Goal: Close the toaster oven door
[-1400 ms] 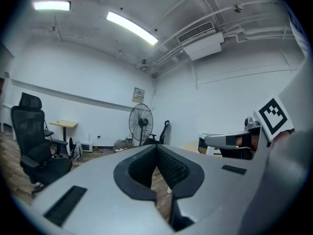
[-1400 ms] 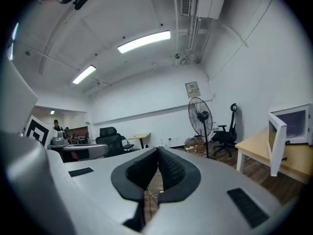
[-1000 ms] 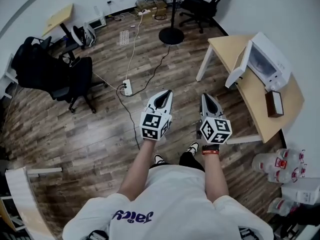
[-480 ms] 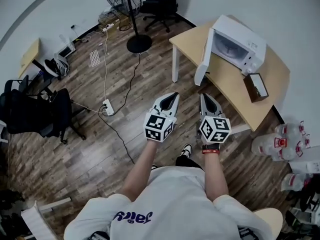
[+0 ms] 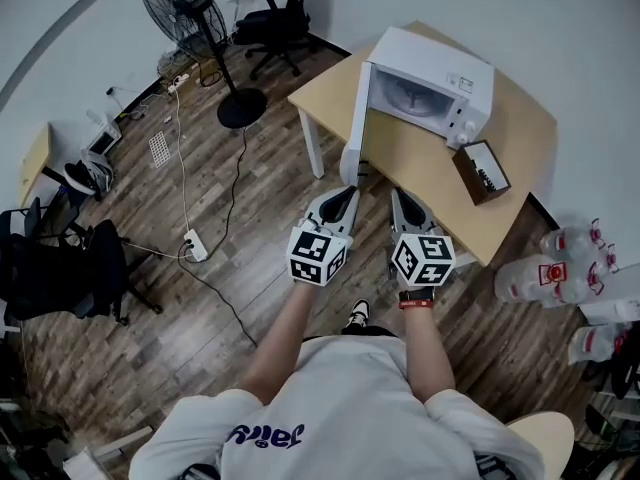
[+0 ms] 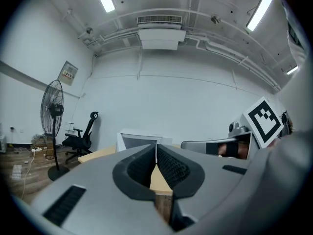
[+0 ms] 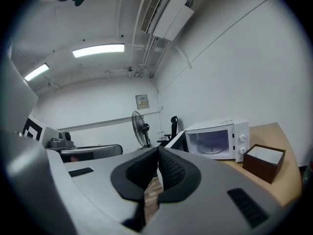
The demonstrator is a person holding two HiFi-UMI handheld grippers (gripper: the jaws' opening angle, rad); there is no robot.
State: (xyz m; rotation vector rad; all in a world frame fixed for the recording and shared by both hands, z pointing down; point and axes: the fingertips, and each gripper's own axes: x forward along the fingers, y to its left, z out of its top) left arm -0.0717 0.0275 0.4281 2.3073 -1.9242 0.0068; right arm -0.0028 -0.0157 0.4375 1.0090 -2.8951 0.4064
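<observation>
Ahead of the white T-shirt, over the dark wood-plank floor [image 5: 150,348]: both bare forearms stretched forward, side by side and nearly parallel. Holding the grey two-jaw left gripper [image 5: 346,191] about level, marker cube on top, jaws pressed together with nothing between them. Likewise the grey two-jaw right gripper [image 5: 397,194]: jaws closed, empty, tipped slightly down, with a red-and-black wristband [image 5: 418,295] behind it. Both aimed at the near edge of the light wooden table [image 5: 520,133], short of touching it.

Toward the table's back: white box-shaped toaster oven [image 5: 440,78], two round knobs on its right side. Swung wide open from the left hinge: white glass-paned toaster oven door [image 5: 357,133], free edge nearest the left gripper, no contact. Near the oven, apart from it: dark brown open-topped box [image 5: 481,171]. Off to the left on the floor: black pedestal fan [image 5: 195,13], black office chair [image 5: 272,23], white power strip [image 5: 195,246]. At far right: clear red-labelled plastic bottles [image 5: 560,273].
</observation>
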